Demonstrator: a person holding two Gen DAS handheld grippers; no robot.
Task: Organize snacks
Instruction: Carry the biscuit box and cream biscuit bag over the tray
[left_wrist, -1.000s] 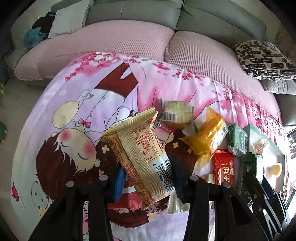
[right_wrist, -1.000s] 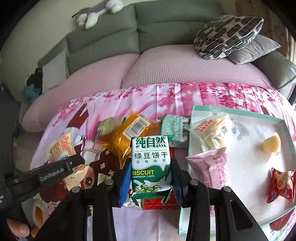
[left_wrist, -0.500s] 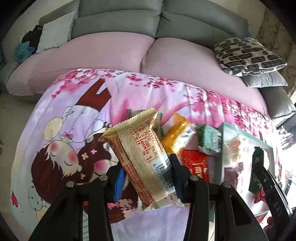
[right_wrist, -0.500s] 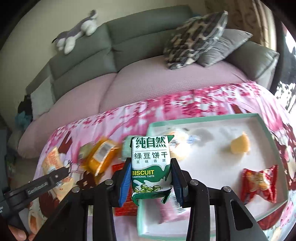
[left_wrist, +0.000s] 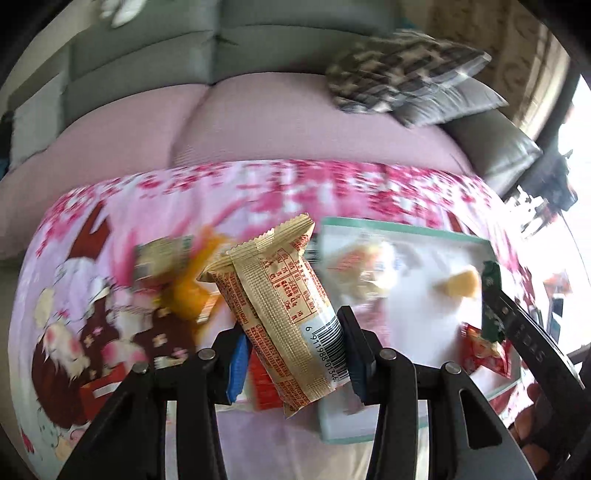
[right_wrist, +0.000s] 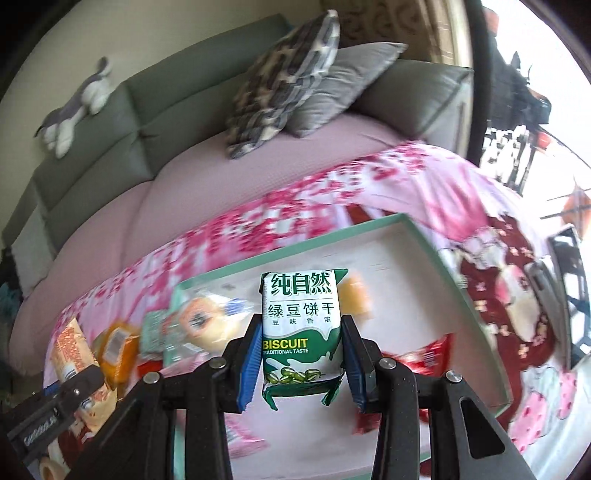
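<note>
While each tool (left_wrist: 295, 354) (right_wrist: 301, 360) grips a snack, both hover over the tray (right_wrist: 406, 225)

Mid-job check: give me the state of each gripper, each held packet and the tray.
left gripper: shut on the tan packet
tan packet: held, tilted
right gripper: shut on the green biscuit packet
green biscuit packet: held upright over the tray
tray: open, several snacks inside

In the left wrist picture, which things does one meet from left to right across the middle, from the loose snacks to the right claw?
Beige-green packet → orange packet → tan wrapper shut in the left claw → pale bun packet in the tray → yellow piece → green biscuit packet in the right claw.
</note>
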